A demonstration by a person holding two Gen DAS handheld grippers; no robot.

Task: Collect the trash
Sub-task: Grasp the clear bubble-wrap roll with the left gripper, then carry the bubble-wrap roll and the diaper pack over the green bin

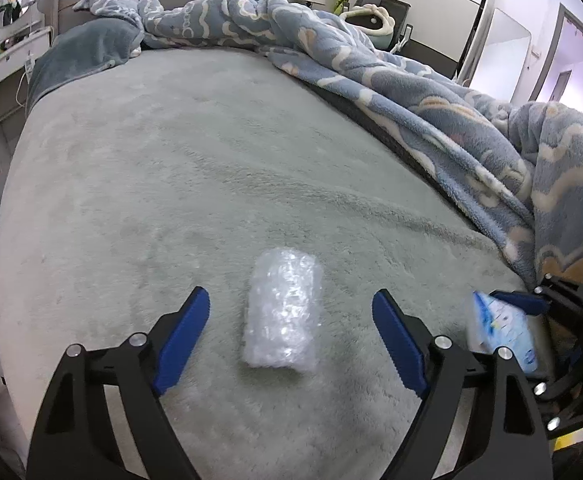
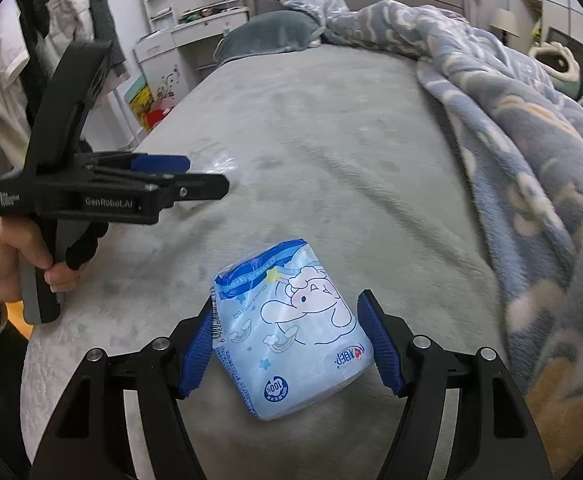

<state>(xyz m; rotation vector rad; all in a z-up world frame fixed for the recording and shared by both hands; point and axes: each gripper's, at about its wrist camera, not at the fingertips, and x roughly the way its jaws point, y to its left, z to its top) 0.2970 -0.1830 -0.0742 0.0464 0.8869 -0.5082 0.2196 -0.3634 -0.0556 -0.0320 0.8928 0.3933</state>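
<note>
A clear roll of bubble wrap [image 1: 281, 316] lies on the grey plush bed cover [image 1: 191, 168]. My left gripper [image 1: 291, 298] stands open around it, with its blue pads [image 1: 185, 332] well apart from the wrap on both sides. A light blue tissue pack with a cartoon print [image 2: 295, 332] sits between the blue pads [image 2: 197, 354] of my right gripper [image 2: 287, 300], which is shut on it. The same pack [image 1: 499, 328] shows at the right edge of the left wrist view. In the right wrist view, a hand [image 2: 15, 264] holds the left gripper [image 2: 207, 184] at the left.
A rumpled blue patterned blanket [image 1: 451, 120] is piled along the right side and head of the bed. A grey pillow [image 1: 83, 48] lies at the far left by the headboard. A white desk with shelves [image 2: 183, 28] stands beside the bed.
</note>
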